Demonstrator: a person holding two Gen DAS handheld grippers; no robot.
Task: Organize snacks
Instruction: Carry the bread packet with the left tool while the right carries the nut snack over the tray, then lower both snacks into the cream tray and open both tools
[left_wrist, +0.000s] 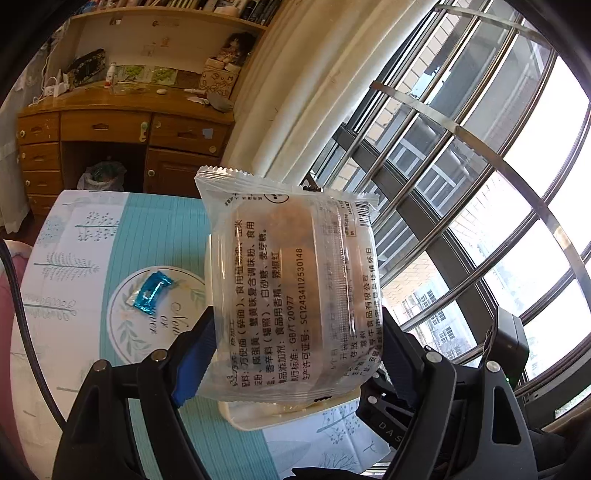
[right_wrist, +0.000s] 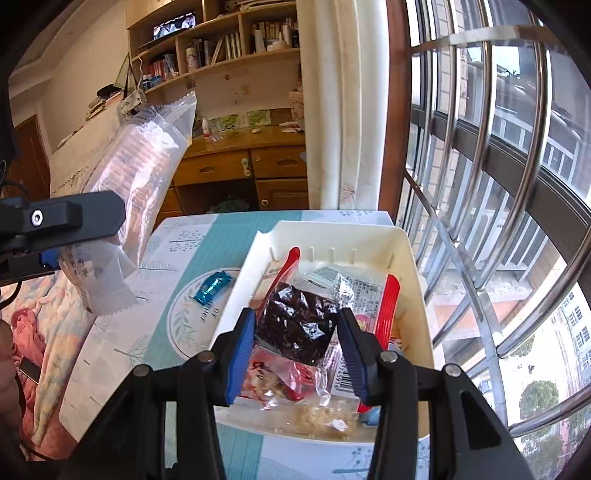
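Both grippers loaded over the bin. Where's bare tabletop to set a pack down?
Free: the tablecloth left of the white bin, around the blue candy, out to the table's left edge. Also a narrow strip behind the bin. Crowded: the bin itself, packets covering most of its floor. Its right side is tight against the window bars.

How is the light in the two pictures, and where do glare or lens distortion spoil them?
Left wrist view: the window at right is blown out white; its bars curve from fisheye distortion; print on the clear noodle packet stays readable. Right wrist view: daylight gives glare spots on the dark snack packet; the clear packet at left looks soft.
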